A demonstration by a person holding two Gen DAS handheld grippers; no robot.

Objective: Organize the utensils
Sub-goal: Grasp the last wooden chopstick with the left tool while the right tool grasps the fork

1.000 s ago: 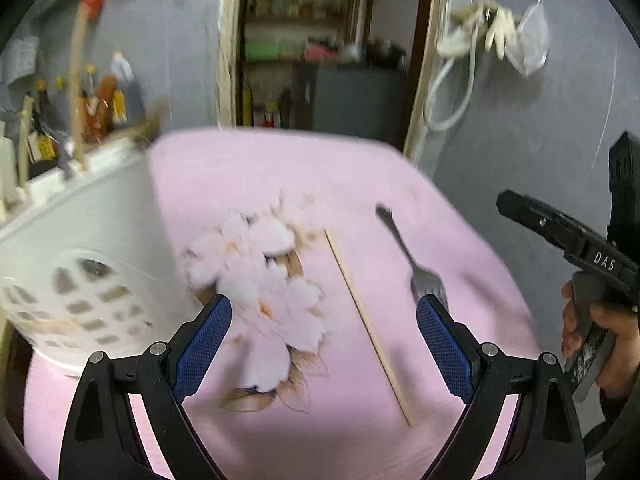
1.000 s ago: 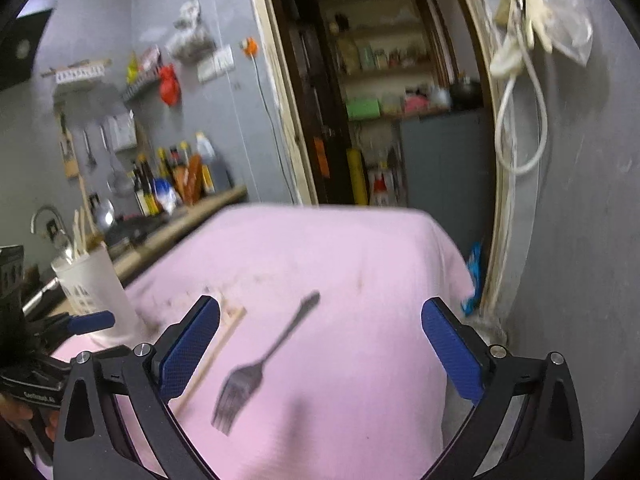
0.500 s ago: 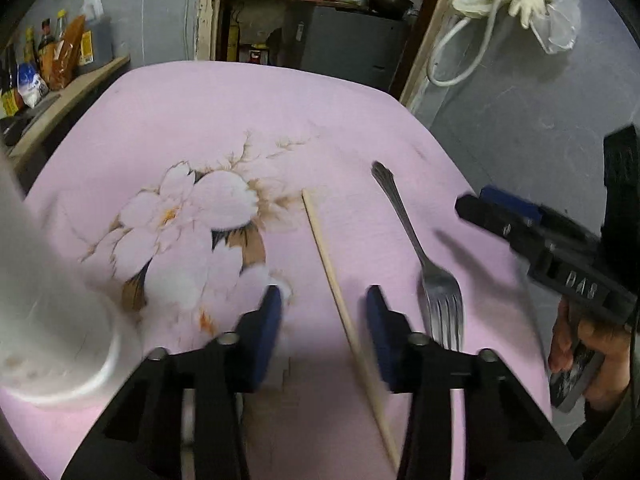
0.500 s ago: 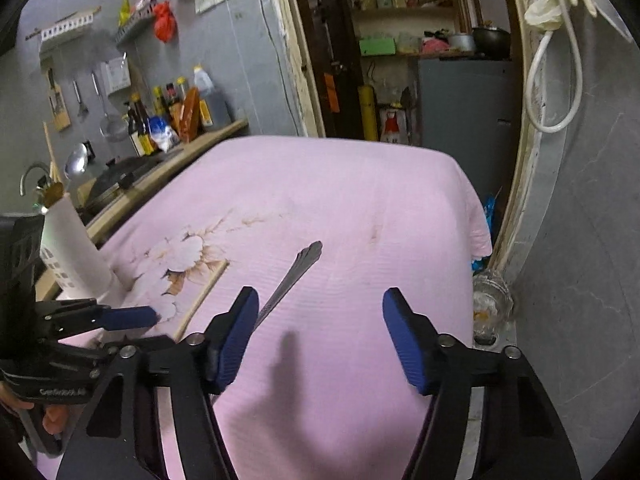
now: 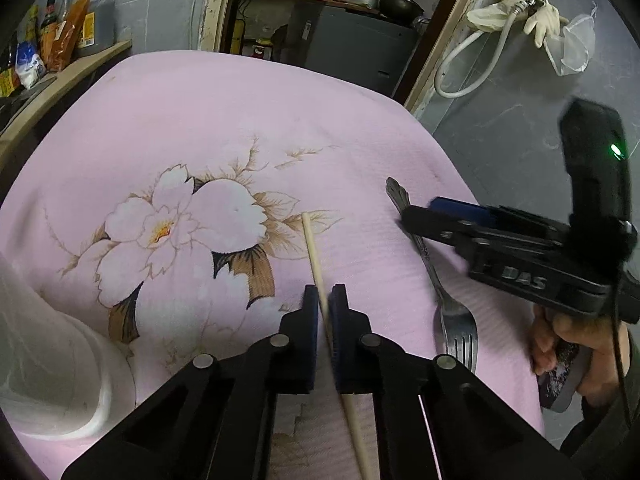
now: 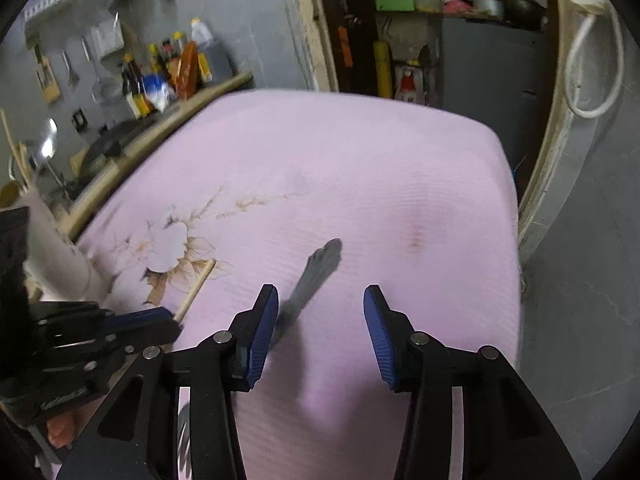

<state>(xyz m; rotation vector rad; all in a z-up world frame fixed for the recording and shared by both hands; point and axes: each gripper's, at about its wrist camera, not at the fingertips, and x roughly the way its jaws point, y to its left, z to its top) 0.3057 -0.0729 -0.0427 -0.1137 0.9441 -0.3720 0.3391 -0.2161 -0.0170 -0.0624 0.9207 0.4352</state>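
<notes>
A wooden chopstick [image 5: 314, 252] lies on the pink flowered cloth [image 5: 208, 120], and my left gripper [image 5: 324, 312] is shut on its middle. To its right lies a metal fork [image 5: 456, 320], tines toward me. In the right wrist view the fork handle [image 6: 318, 272] runs up between the fingers of my right gripper [image 6: 320, 308], close to the left pad. These jaws are closing, and neither pad touches the fork. The left wrist view shows the right gripper [image 5: 420, 212] low over the fork handle. The chopstick [image 6: 198, 286] and the left gripper [image 6: 160, 316] show at the left of the right wrist view.
A white utensil holder [image 5: 48, 360] stands on the cloth at the lower left, close to the left gripper. A counter with bottles [image 6: 168, 72] runs along the left side. The table's right edge drops beside a grey wall [image 5: 500, 132].
The left jaws have closed from wide open onto the chopstick after sinking toward it. The right jaws have narrowed and come down over the fork handle.
</notes>
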